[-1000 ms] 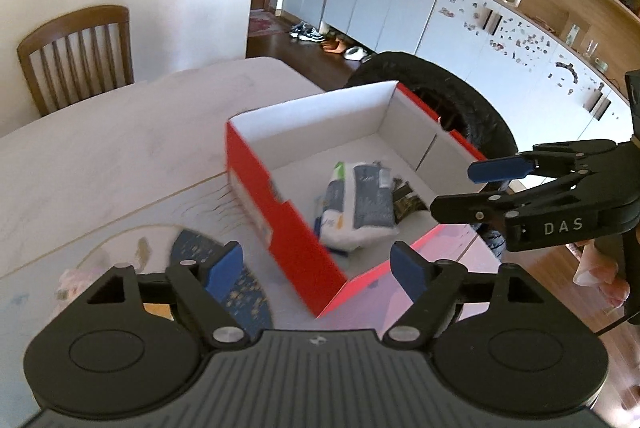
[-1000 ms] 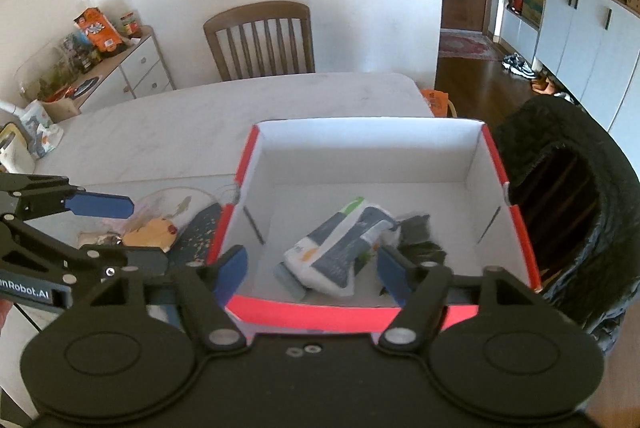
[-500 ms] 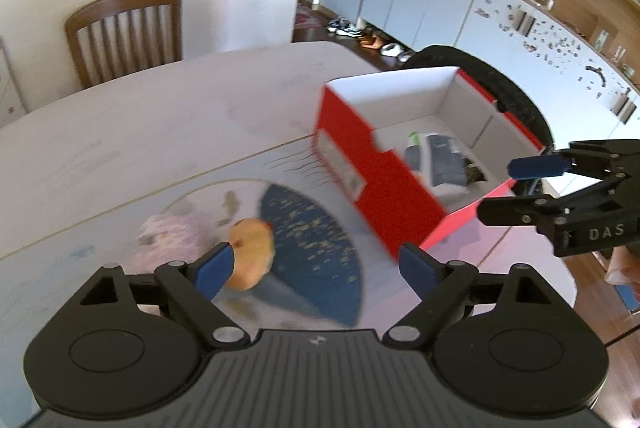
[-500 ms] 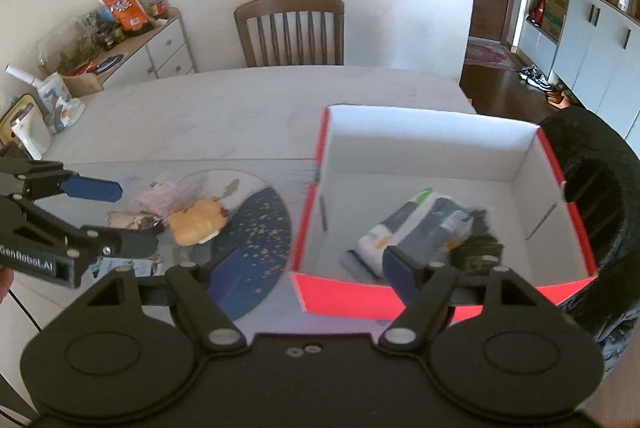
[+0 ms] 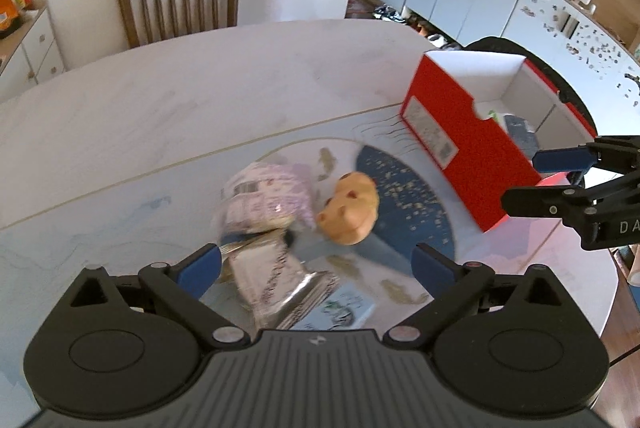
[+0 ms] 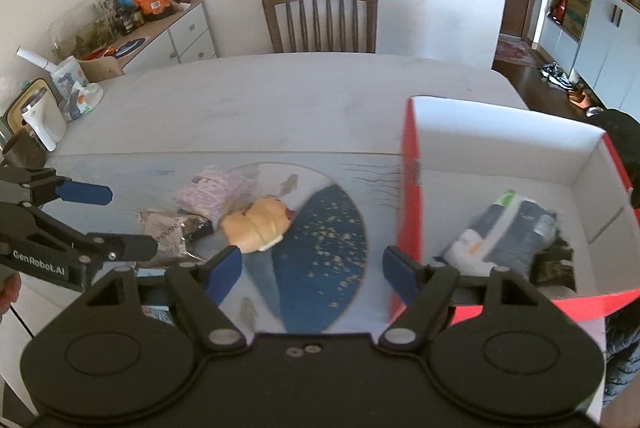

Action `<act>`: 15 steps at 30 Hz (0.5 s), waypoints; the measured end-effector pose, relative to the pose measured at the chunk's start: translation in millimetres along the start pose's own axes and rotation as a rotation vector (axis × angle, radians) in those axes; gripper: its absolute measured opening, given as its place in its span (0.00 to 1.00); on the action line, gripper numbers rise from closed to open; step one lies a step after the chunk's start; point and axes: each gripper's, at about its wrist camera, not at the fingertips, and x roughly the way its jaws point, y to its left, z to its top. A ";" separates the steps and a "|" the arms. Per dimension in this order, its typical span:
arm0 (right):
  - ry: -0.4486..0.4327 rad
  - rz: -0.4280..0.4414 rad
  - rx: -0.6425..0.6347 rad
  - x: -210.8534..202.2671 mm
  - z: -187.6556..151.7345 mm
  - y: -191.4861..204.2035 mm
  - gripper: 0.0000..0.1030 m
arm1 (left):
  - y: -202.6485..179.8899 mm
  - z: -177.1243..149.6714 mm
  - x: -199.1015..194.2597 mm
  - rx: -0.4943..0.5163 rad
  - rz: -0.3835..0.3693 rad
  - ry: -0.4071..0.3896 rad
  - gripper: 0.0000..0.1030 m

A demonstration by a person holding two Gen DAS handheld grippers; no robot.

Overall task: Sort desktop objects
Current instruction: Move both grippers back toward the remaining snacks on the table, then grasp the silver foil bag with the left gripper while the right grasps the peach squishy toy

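Note:
A red box (image 5: pixel 468 144) with a white inside (image 6: pixel 500 164) stands at the table's right end and holds a grey-white pouch (image 6: pixel 504 236) and a dark packet (image 6: pixel 554 264). On the mat lie a tan plush toy (image 5: pixel 352 208) (image 6: pixel 256 224), a pale purple packet (image 5: pixel 268 196) (image 6: pixel 212 192) and a silvery packet (image 5: pixel 276 276) (image 6: pixel 164 236). My left gripper (image 5: pixel 316 260) is open and empty, just above the silvery packet. My right gripper (image 6: pixel 312 268) is open and empty over the mat, left of the box.
A printed mat with a dark blue patch (image 6: pixel 328 240) covers the near table. A wooden chair (image 6: pixel 320 16) stands at the far side. A sideboard (image 6: pixel 160 40) with snacks is at the left, a black chair (image 5: pixel 520 52) behind the box.
Both grippers have swung left, away from the box and over the loose items on the mat. Both stay open and empty.

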 end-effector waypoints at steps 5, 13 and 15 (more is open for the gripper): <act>0.008 0.002 -0.009 16.8 5.6 13.4 0.75 | 15.5 -5.4 8.3 -0.013 0.017 0.019 0.99; 0.039 -0.005 -0.019 47.5 12.8 27.0 0.75 | 29.4 -7.5 31.6 -0.035 0.034 0.052 0.99; 0.058 -0.016 -0.034 57.7 13.9 30.8 0.75 | 28.7 -7.2 37.0 -0.028 0.048 0.057 0.99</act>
